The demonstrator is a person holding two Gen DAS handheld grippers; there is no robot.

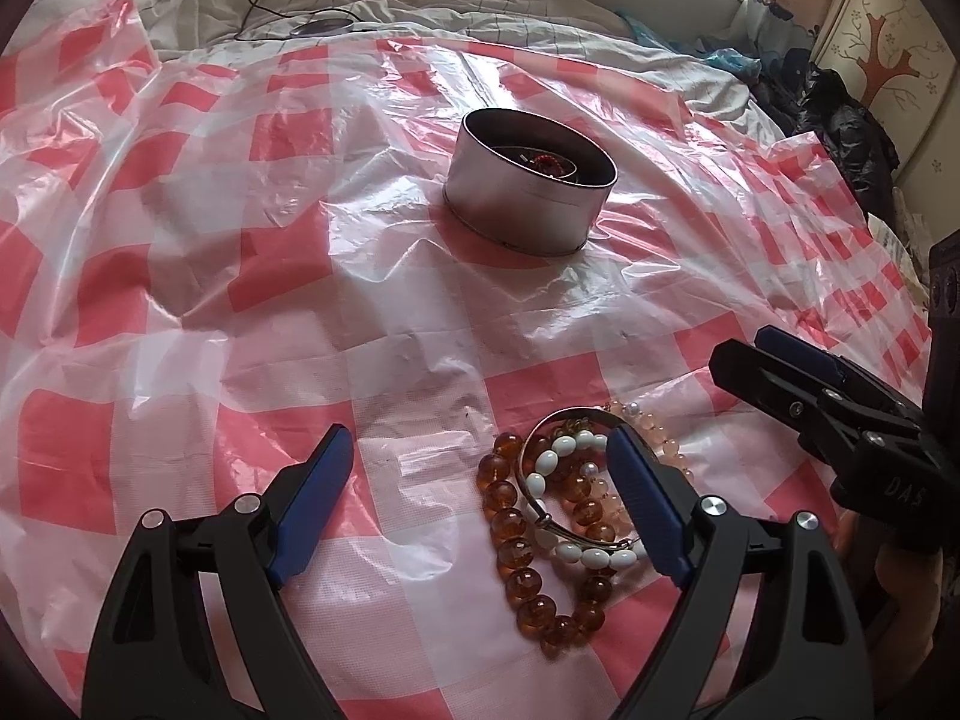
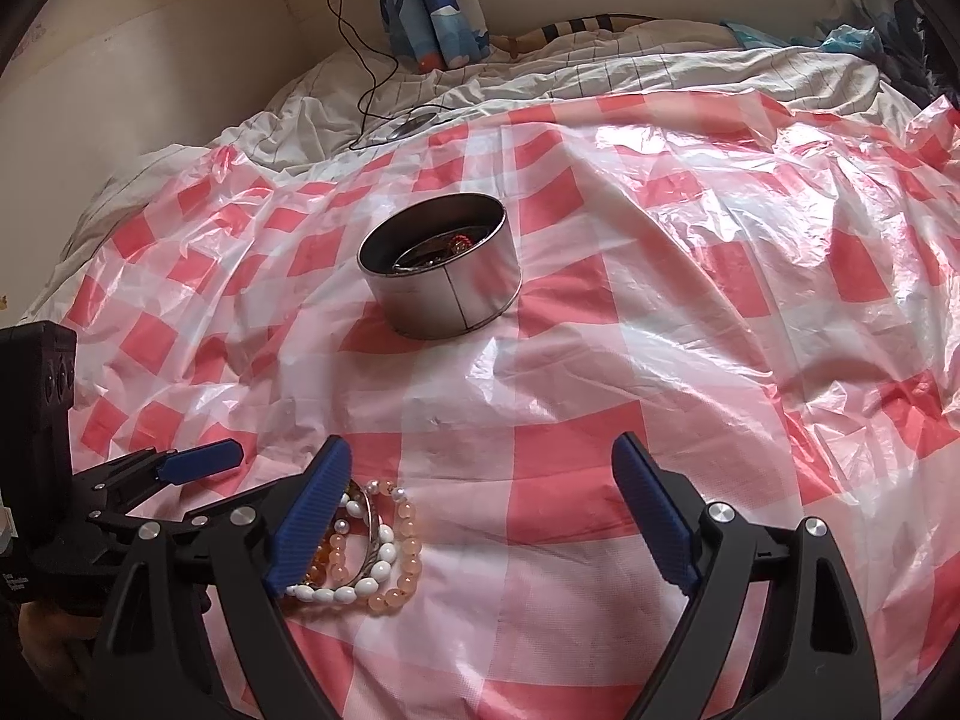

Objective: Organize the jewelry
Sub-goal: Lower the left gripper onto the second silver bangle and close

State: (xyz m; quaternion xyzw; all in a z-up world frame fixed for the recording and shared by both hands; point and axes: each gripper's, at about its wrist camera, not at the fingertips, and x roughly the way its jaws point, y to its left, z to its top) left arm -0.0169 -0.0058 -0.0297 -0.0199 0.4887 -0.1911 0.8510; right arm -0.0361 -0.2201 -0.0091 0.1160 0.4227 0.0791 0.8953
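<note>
A pile of bracelets lies on the red-and-white checked plastic sheet point(image 1: 420, 312): amber beads point(image 1: 510, 534), white oval beads point(image 1: 585, 555), a silver bangle point(image 1: 567, 414) and pale peach beads point(image 1: 657, 429). My left gripper point(image 1: 478, 438) is open over the pile, whose right part its right finger hides. From the right, one finger point(image 1: 780, 378) of my right gripper reaches in. In the right wrist view my right gripper point(image 2: 480, 450) is open, with the white beads point(image 2: 366, 582) and peach beads point(image 2: 411, 540) by its left finger. A round metal tin point(image 1: 528, 198) point(image 2: 444, 282) holding jewelry stands beyond.
The sheet covers a bed with a rumpled white quilt point(image 2: 540, 78) behind it. On the quilt lie a black cable and a small round device point(image 1: 321, 27). Dark clothes point(image 1: 840, 114) are heaped at the right edge. The left gripper's finger point(image 2: 204, 459) shows at the left.
</note>
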